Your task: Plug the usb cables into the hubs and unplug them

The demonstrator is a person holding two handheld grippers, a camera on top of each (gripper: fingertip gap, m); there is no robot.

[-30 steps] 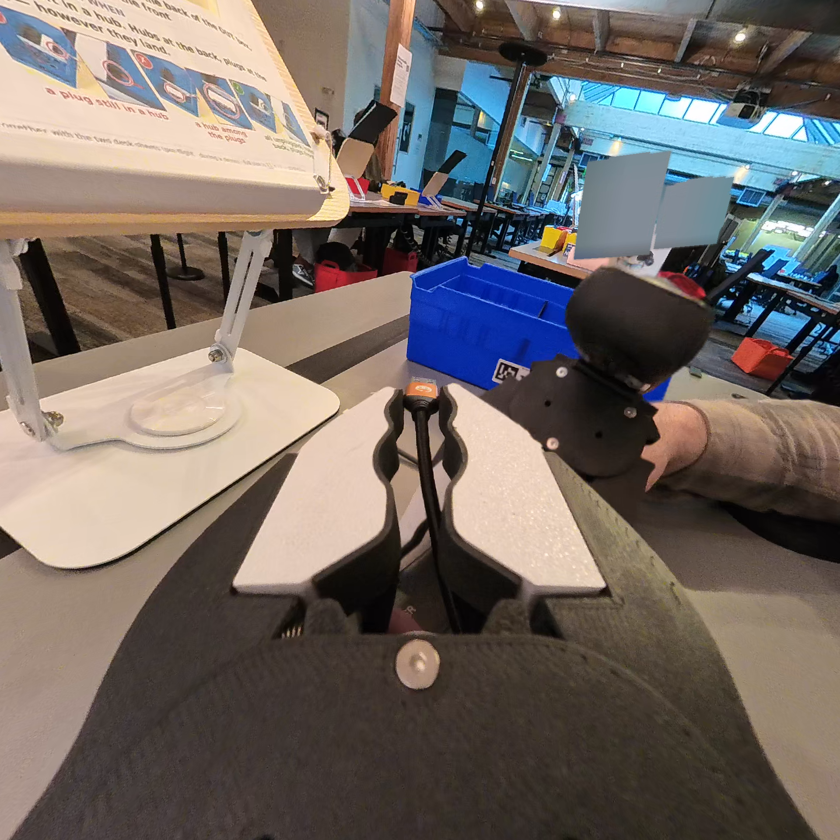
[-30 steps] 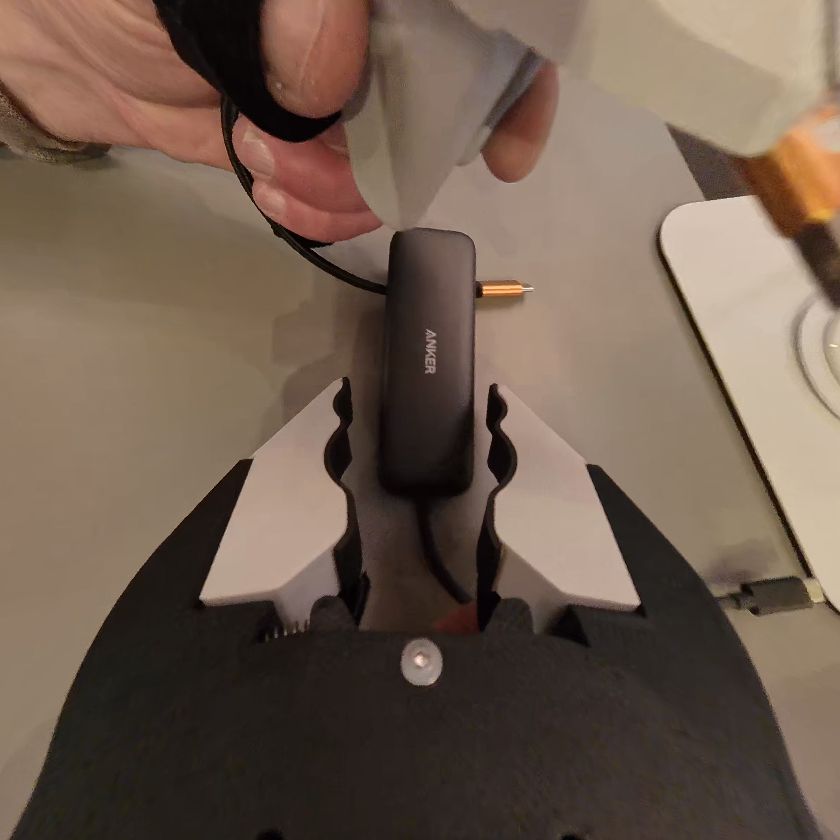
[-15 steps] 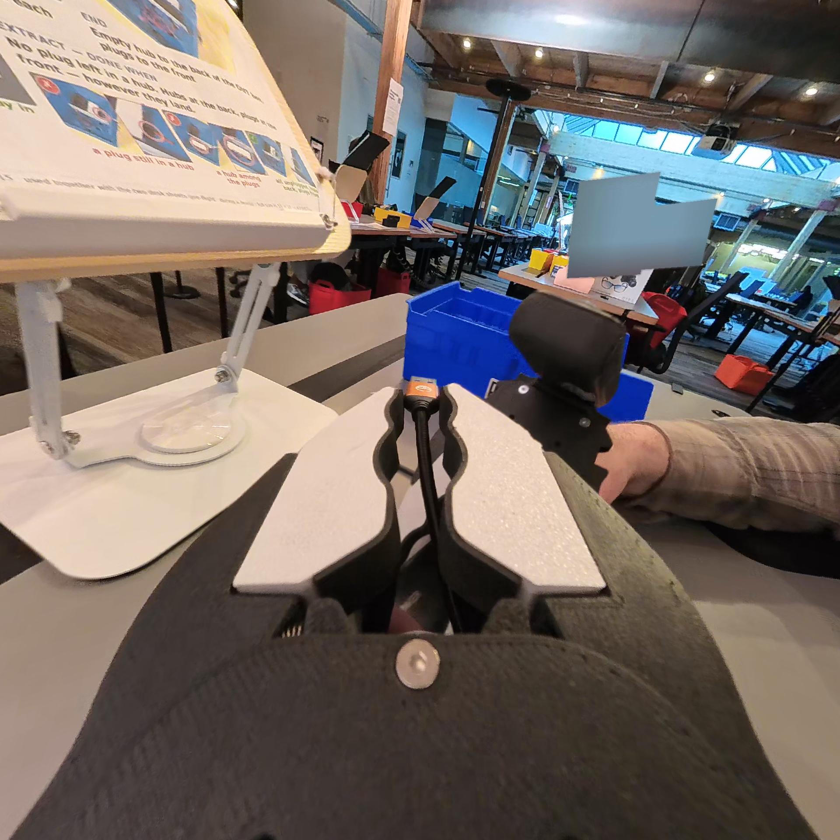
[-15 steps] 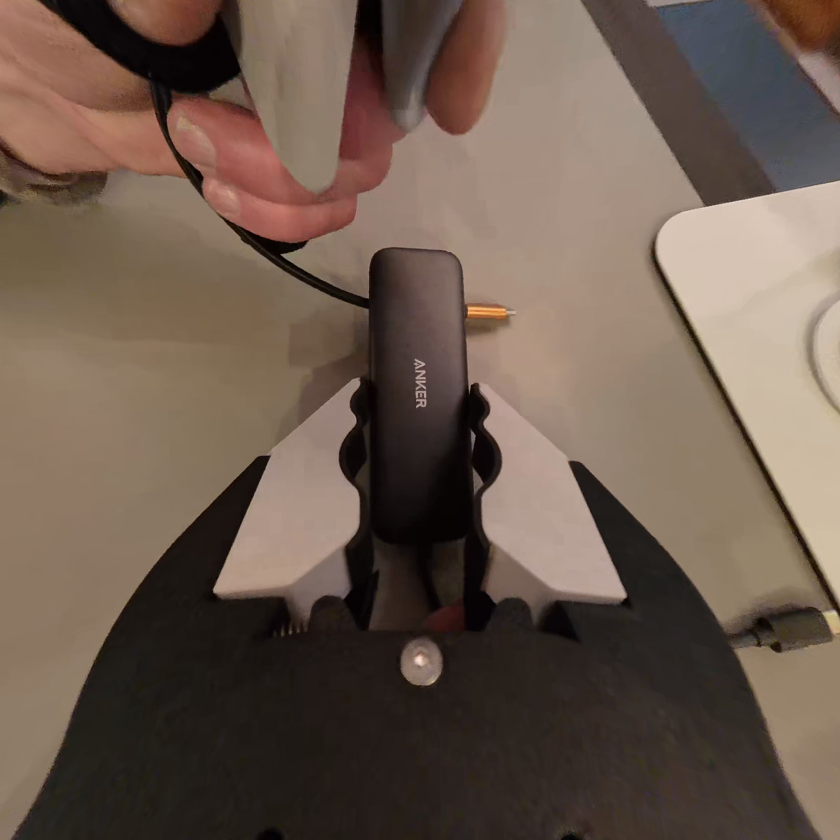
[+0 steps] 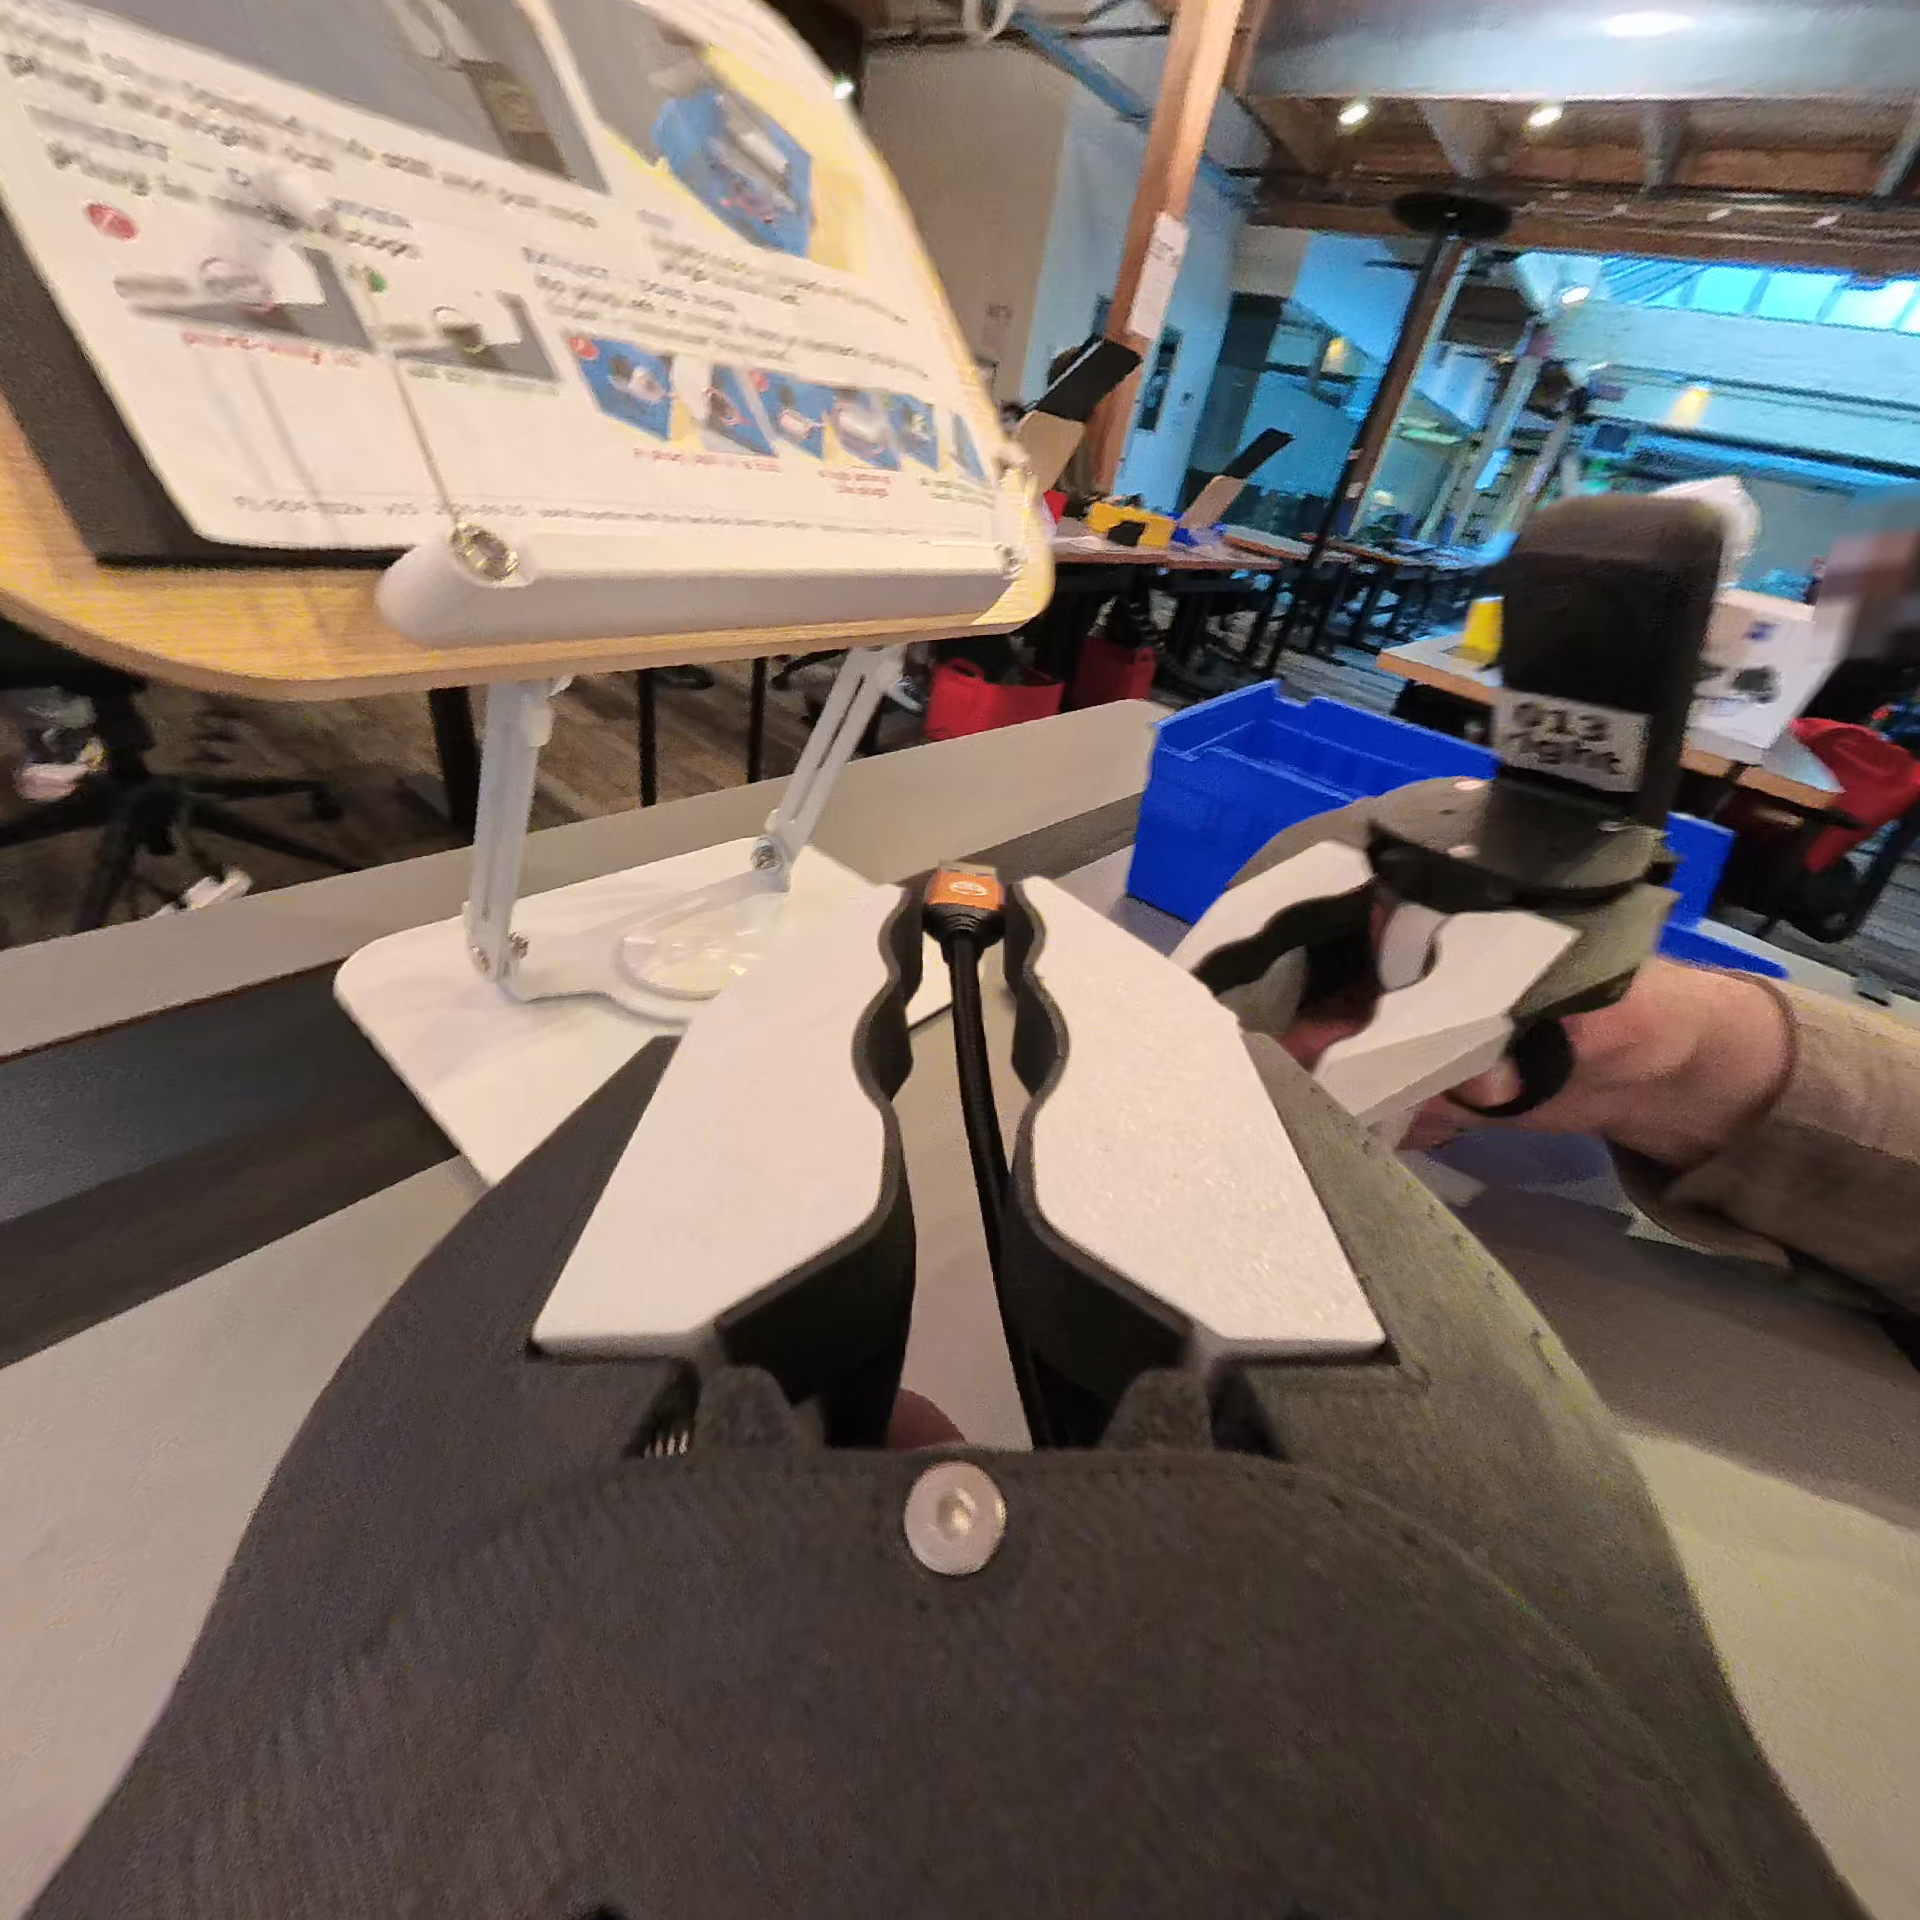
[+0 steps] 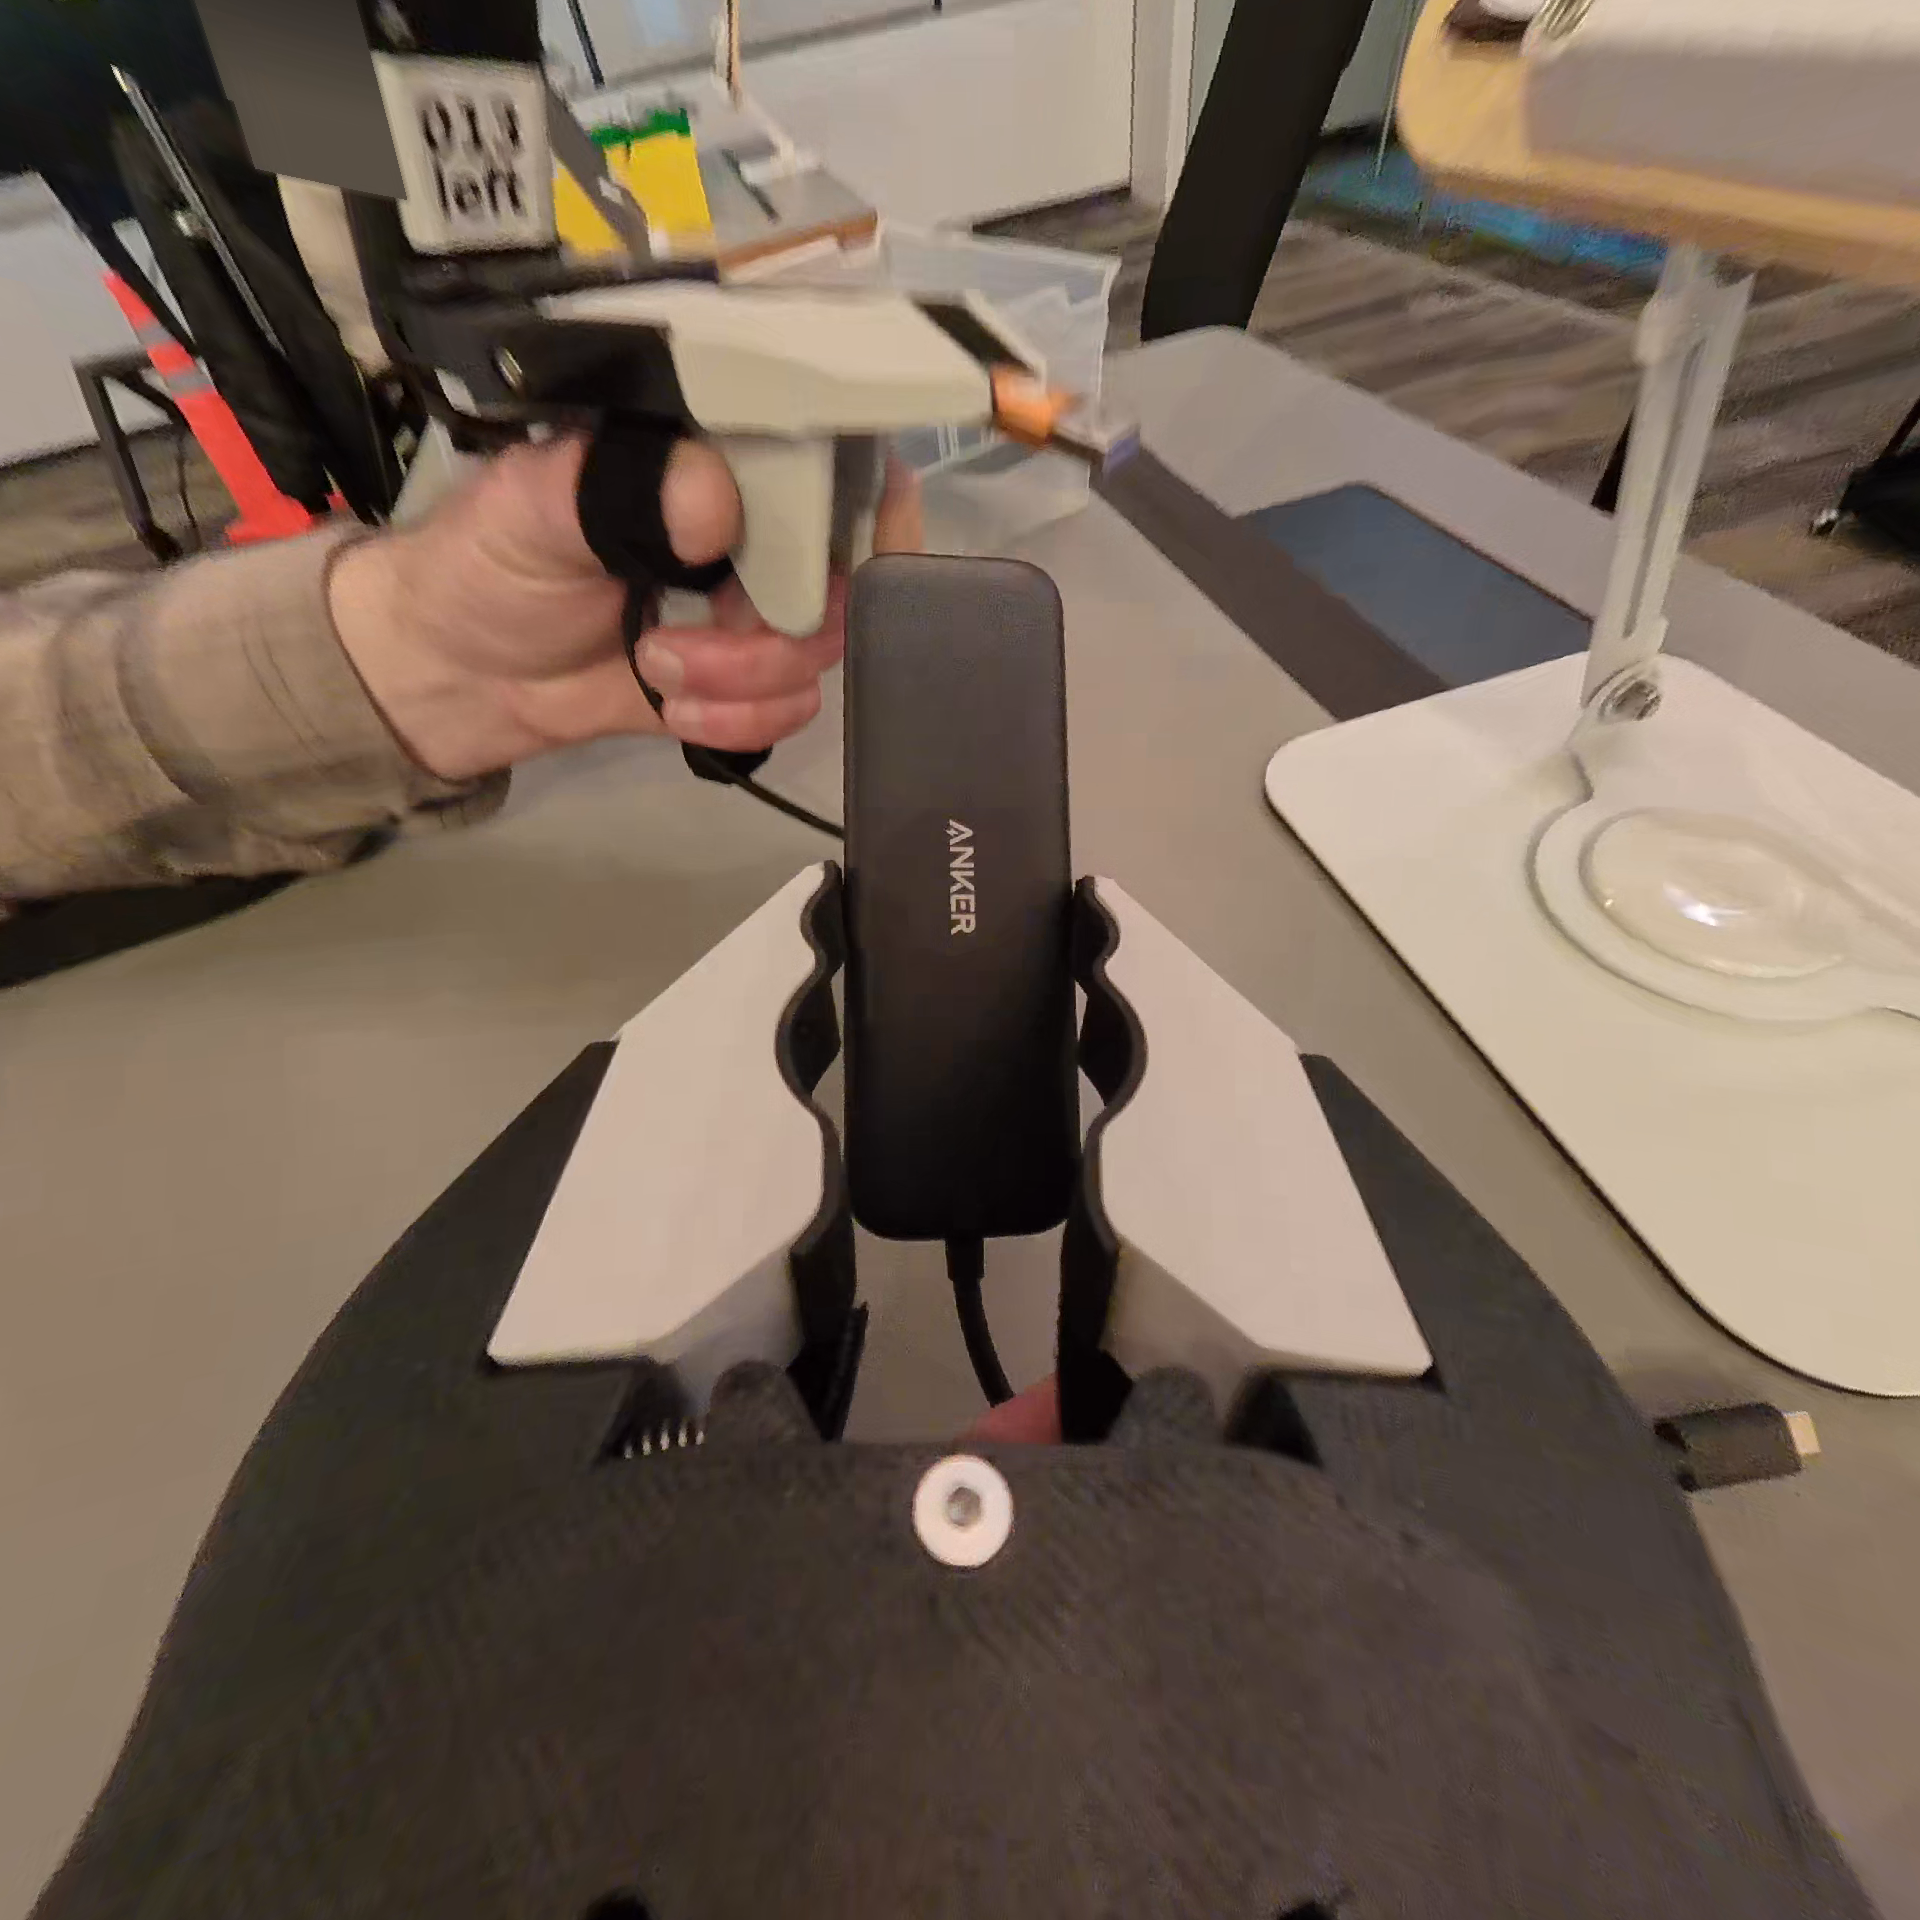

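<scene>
My left gripper [image 5: 961, 902] is shut on an orange-headed USB plug [image 5: 964, 894]; its black braided cable [image 5: 977, 1081] runs back between the fingers. My right gripper [image 6: 956, 904] is shut on a black hub [image 6: 956, 883] and holds it raised above the grey table, the hub's own cable [image 6: 971, 1320] trailing back. In the right wrist view the left gripper [image 6: 831, 379] shows up left, held by a hand [image 6: 540, 644], with the orange plug [image 6: 1023, 400] sticking out to the right. In the left wrist view the right gripper [image 5: 1382, 966] shows at the right.
A white stand base [image 5: 540, 1029] carries a tilted wooden board with an instruction sheet [image 5: 499, 312]; the base also shows in the right wrist view [image 6: 1621, 987]. A blue bin [image 5: 1288, 790] stands at the back right. A loose dark plug [image 6: 1735, 1439] lies on the table [image 6: 312, 1143]. Tip to tip, the grippers are about 9 centimetres apart.
My right gripper closed on the hub and lifted it off the table, tilting up. My left gripper, still holding the plug, moved and turned toward the right gripper.
</scene>
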